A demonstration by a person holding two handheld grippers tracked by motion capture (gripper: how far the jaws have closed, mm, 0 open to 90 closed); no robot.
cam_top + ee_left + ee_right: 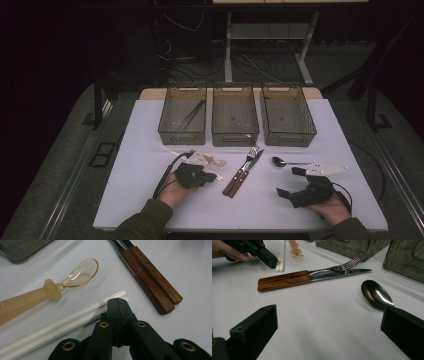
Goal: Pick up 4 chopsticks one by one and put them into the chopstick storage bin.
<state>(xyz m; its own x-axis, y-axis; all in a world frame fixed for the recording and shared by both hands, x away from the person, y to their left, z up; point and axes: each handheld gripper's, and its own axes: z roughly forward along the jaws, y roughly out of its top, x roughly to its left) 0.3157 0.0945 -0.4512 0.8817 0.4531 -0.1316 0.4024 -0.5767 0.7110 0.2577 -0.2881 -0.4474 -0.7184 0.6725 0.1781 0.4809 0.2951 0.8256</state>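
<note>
My left tongs (117, 302) are clenched shut at the near end of the 2 white chopsticks (62, 323) lying on the tabletop (195, 272), light, thin and slippery, so I would pinch both mid-length, while my right tongs (329, 327) hang released.
</note>
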